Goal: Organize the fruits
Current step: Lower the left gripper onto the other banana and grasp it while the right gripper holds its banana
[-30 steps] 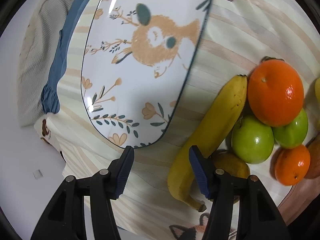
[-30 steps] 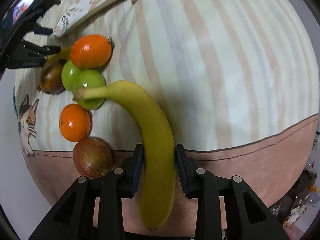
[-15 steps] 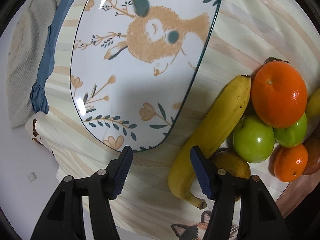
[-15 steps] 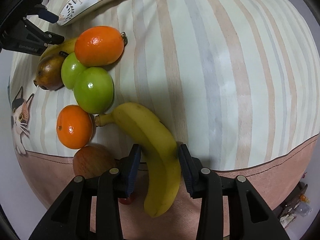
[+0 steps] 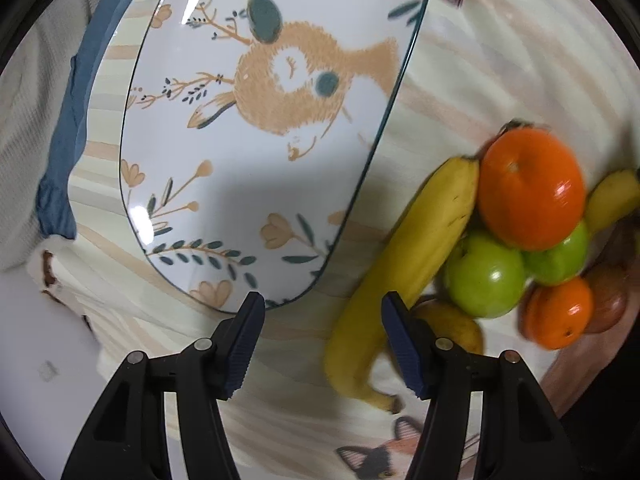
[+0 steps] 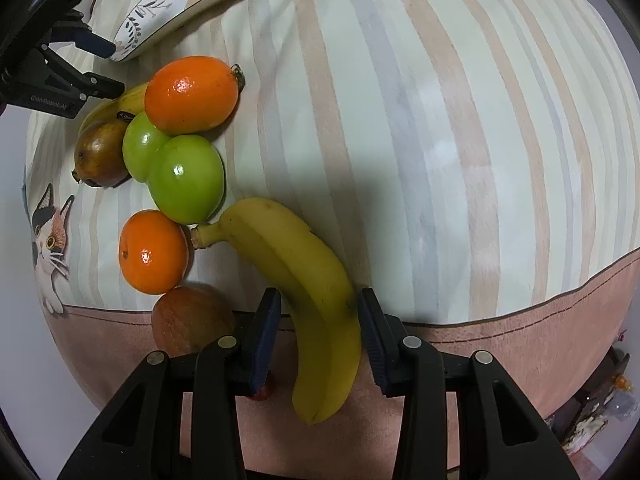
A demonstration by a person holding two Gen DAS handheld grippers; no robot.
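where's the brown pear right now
Right wrist view, far left: the brown pear lies on the striped cloth, against the smaller green apple.

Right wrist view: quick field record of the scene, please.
surface: striped cloth with cat print
fruit pile: two oranges, two green apples, brown pear, reddish apple, second banana
right hand-held gripper: open, jaws just been opening, straddling yellow banana, pads not pressing
plate: deer-print white plate, no fruit visible on it

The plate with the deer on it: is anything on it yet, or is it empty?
Empty, as far as shown. The plate shows only its printed deer and flowers; the bananas, oranges and apples all lie beside it on the cloth.
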